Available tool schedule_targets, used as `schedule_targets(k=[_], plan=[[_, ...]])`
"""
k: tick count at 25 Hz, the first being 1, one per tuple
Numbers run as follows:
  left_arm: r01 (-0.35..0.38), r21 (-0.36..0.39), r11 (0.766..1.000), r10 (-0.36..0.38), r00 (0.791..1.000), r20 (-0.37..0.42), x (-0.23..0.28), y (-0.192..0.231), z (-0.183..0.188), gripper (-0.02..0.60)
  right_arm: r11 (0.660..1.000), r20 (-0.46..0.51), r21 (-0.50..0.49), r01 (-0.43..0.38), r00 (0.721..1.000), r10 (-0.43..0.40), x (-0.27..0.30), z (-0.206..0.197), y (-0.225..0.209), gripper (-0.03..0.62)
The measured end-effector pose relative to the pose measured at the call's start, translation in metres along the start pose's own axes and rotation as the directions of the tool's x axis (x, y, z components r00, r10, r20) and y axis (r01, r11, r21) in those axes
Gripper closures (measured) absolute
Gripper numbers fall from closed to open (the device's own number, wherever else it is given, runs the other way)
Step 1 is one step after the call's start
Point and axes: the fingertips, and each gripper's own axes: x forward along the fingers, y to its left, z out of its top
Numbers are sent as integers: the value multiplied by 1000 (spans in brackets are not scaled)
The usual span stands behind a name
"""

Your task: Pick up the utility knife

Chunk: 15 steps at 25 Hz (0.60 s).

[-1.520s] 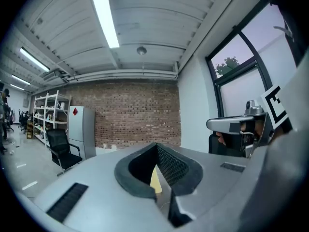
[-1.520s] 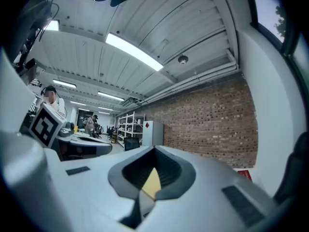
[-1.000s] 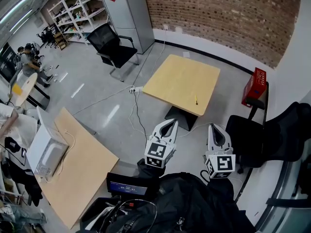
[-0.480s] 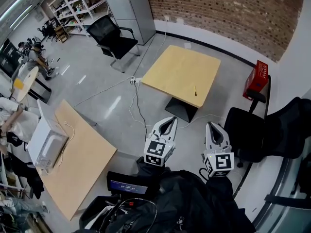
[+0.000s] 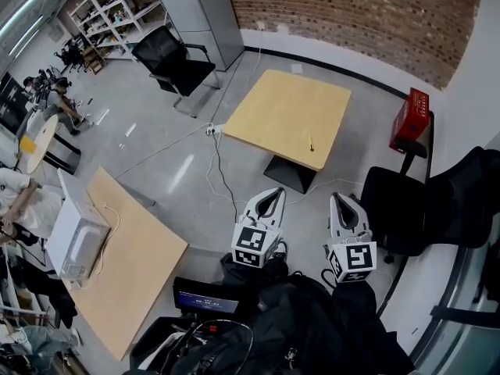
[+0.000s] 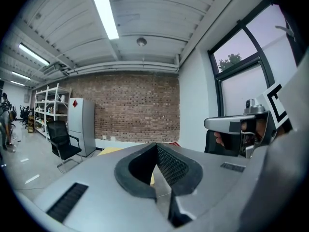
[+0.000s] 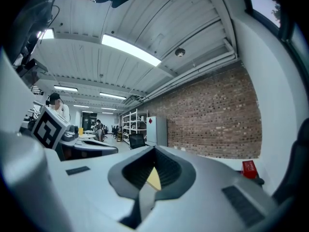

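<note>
The utility knife (image 5: 311, 142) is a small yellow sliver near the front edge of the square wooden table (image 5: 281, 108), standing well ahead of me. My left gripper (image 5: 274, 194) and right gripper (image 5: 341, 198) are held side by side over the grey floor, short of the table and pointing toward it. In the left gripper view the black pads (image 6: 166, 161) meet at the tip of the left gripper (image 6: 157, 145), nothing between them. The right gripper (image 7: 154, 150) is likewise shut and empty, and a strip of the table (image 7: 153, 179) shows through its jaws.
A black office chair (image 5: 173, 66) and a grey cabinet (image 5: 199, 2) stand beyond the table on the left. A red box (image 5: 412, 118) sits by the right wall, a black chair (image 5: 410, 209) close at my right. A long wooden bench (image 5: 129, 268) and floor cables (image 5: 212, 170) lie left.
The head view has tilted a little, so the table and knife sit slightly higher in the picture. Both grippers stay shut and in about the same place.
</note>
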Motion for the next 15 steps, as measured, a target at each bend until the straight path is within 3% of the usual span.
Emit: schedule_targets(k=[8,15], plan=[[37,-12,999,-37,999,31,37,26,12,581,999,6,-36,10,1000,-10,43,11,-6,589],[23,-15,1000,-22,998,54,72,77,27,581,998,-8,-61,20,1000,-20,99,17,-11,589]])
